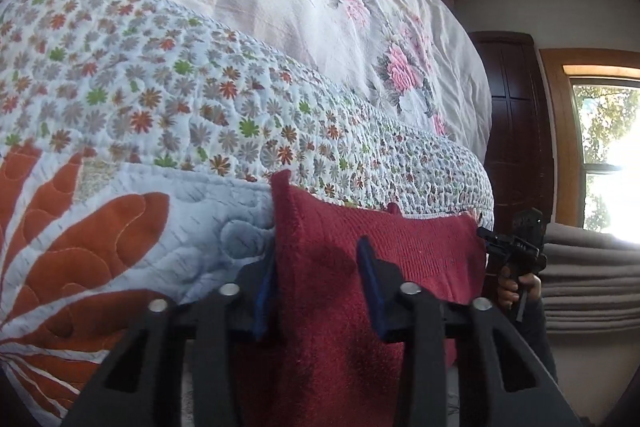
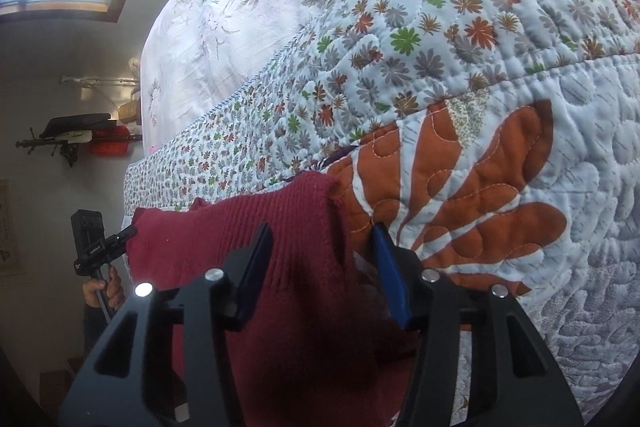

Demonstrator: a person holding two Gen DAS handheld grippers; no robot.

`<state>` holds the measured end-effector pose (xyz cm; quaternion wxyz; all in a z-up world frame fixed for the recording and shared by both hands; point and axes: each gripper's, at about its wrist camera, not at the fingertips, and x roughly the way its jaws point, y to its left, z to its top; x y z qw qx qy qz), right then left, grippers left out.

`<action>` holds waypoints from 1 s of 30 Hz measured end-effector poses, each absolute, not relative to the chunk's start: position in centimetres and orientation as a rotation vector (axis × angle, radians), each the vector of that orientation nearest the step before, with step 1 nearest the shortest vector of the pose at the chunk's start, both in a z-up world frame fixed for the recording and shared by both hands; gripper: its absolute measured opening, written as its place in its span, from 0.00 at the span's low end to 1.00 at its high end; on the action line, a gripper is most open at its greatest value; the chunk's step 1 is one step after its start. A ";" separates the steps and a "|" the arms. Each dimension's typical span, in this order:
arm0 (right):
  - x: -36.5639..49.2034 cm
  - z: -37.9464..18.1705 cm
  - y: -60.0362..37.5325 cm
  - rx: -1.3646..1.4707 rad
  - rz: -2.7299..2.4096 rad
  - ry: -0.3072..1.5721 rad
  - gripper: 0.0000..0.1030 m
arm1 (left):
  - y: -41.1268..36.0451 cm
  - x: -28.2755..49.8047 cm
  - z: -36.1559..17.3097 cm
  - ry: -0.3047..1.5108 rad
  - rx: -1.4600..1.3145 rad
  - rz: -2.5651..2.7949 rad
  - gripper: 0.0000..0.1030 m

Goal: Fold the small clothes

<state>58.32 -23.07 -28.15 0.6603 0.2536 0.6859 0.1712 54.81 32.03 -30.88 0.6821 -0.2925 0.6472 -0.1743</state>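
Spanning both grippers, item by item, left to right:

- Left gripper [image 1: 318,287]: fingers apart, blue pads on either side of the cloth's left end, not pinching it as far as the left wrist view shows. Seen from the right wrist view, the same gripper [image 2: 130,229] has its tips touching the far corner of the cloth, with a hand [image 2: 100,293] on its handle.
- Red knitted garment [image 1: 384,259]: small, ribbed, lying at the near edge of the bed and partly draped over it toward the cameras. Its long axis runs side to side, from one gripper to the other; its top edge rests on the quilt.
- Right gripper [image 2: 318,267]: fingers apart, the garment's right end [image 2: 280,227] passing between them and hanging below; no clamp visible. In the left wrist view it [image 1: 486,237] sits at the garment's right corner.
- Quilt [image 1: 132,227]: pale blue with rust leaf shapes and small flowers, directly under and beyond the garment.
- Pink flowered sheet [image 1: 320,7]: farther back on the bed.

Judgement: each gripper is nearest its own end, so the fold likely turns on carrying both ends forward across the short axis, away from the bed edge
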 end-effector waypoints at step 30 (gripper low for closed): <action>55.0 -26.5 -24.7 0.633 0.366 1.345 0.39 | 33.5 52.0 -29.0 1.246 -0.647 -0.279 0.21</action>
